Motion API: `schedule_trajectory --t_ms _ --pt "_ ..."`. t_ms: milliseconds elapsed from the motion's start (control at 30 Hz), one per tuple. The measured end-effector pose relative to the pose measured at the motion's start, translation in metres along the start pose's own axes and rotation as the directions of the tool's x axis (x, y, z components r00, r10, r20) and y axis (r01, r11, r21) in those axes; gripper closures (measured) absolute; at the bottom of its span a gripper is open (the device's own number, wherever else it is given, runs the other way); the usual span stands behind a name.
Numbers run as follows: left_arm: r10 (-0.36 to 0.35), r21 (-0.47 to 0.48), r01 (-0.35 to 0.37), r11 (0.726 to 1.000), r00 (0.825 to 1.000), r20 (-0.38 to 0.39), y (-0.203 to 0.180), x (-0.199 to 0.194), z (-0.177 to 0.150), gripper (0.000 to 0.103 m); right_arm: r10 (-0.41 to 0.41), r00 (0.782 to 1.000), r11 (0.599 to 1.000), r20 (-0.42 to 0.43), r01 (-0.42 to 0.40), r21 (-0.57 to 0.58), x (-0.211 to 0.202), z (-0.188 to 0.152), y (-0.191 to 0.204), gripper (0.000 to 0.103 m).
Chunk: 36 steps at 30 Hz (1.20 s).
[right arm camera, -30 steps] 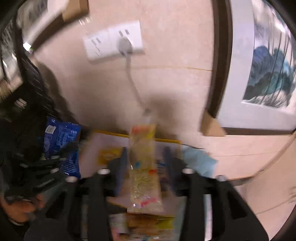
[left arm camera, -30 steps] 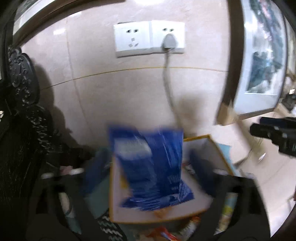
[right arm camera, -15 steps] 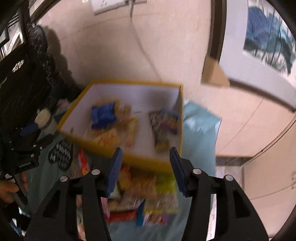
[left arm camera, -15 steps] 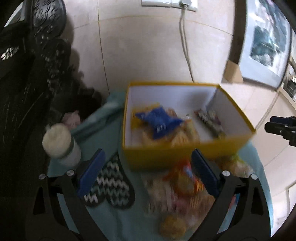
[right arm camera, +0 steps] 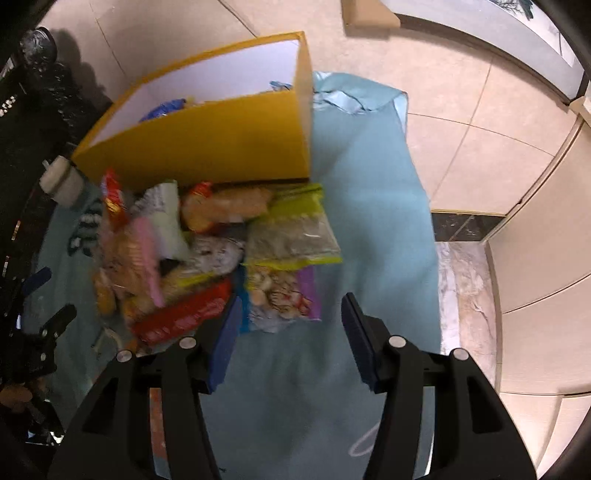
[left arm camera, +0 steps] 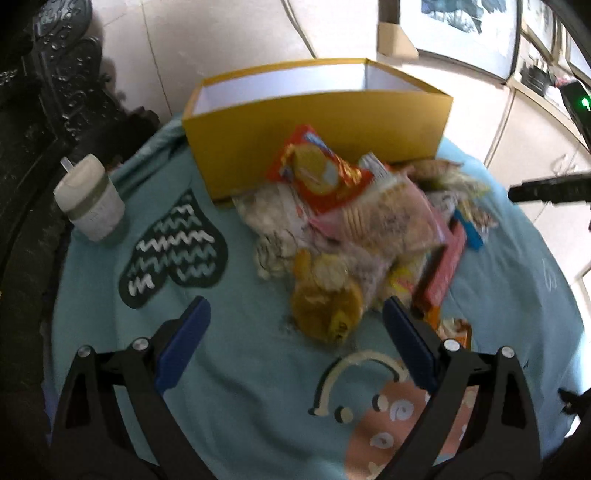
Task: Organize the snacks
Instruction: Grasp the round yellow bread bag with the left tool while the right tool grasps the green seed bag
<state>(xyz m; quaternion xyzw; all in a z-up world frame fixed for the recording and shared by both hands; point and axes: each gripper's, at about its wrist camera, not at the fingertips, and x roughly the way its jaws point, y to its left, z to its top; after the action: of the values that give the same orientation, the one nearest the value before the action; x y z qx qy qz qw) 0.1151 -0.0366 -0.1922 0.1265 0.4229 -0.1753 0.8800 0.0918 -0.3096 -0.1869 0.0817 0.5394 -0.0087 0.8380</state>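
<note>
Both packets we carried now lie in the yellow box [right arm camera: 207,147]; our left gripper [left arm camera: 295,343] gapes empty, right gripper [right arm camera: 291,328] opening, empty, above the snack pile [right arm camera: 207,254].

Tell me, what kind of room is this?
Probably a room in a home: framed pictures lean against the wall, and a table with a teal cloth holds a lidded cup and snack packets beside a yellow box.

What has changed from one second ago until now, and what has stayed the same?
Both grippers let go of their packets: the blue one and the clear yellowish one left the jaws. The left gripper and right gripper are now empty, swung down from the wall view toward the snack pile. The right jaws are opening, nothing between them. The yellow box, the cup and the teal cloth stayed in place.
</note>
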Motion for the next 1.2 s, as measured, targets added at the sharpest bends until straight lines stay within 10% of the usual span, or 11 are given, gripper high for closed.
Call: schedule_trajectory --t_ms 733,1000,1100,1200 --pt "-0.041 0.033 0.043 0.999 0.997 -0.058 -0.014 0.060 -0.007 0.007 -0.057 0.997 0.991 -0.051 0.051 -0.120 0.069 0.046 0.018 0.041" --pt "-0.043 -0.013 0.043 0.999 0.998 -0.037 -0.007 0.063 -0.016 0.002 -0.128 0.990 0.981 -0.058 0.118 -0.153 0.097 0.060 0.031 0.020" --pt "-0.063 -0.047 0.061 0.997 0.997 -0.035 -0.002 0.063 -0.023 0.002 -0.154 0.983 0.975 -0.099 0.135 -0.175 0.106 0.052 0.028 0.030" --pt "-0.128 -0.030 0.127 0.991 0.992 -0.018 -0.001 0.057 -0.028 0.029 -0.144 0.986 0.978 -0.085 0.128 -0.165 0.096 0.040 0.024 0.035"
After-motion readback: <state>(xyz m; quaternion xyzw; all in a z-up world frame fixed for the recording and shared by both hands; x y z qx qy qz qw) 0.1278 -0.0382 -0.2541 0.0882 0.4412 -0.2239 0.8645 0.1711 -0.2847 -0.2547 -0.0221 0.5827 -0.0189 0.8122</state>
